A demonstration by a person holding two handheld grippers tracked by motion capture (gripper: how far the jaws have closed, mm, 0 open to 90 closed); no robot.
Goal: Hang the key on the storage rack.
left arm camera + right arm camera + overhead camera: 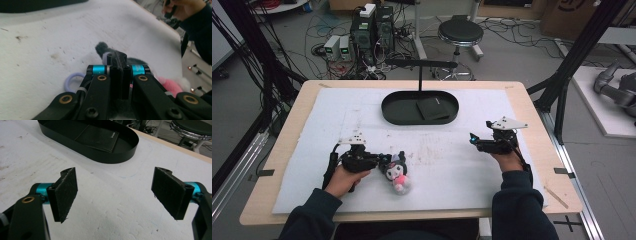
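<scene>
Right gripper view: black tray [125, 150] holds dark wallet [98, 138].

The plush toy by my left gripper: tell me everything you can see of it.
The plush toy is a small soft doll, dark grey fur on top, pale face, pink fluffy lower body, with a lilac ring attached. It lies on the white table cover, near the front edge. The left gripper has its jaws shut on the grey top.

Black-and-pink plush toy [395, 171] with lilac ring [72, 80]; black oval tray [397, 116] holding black wallet [433, 108]; white mat [462, 165] on pale wood table [532, 115].
</scene>
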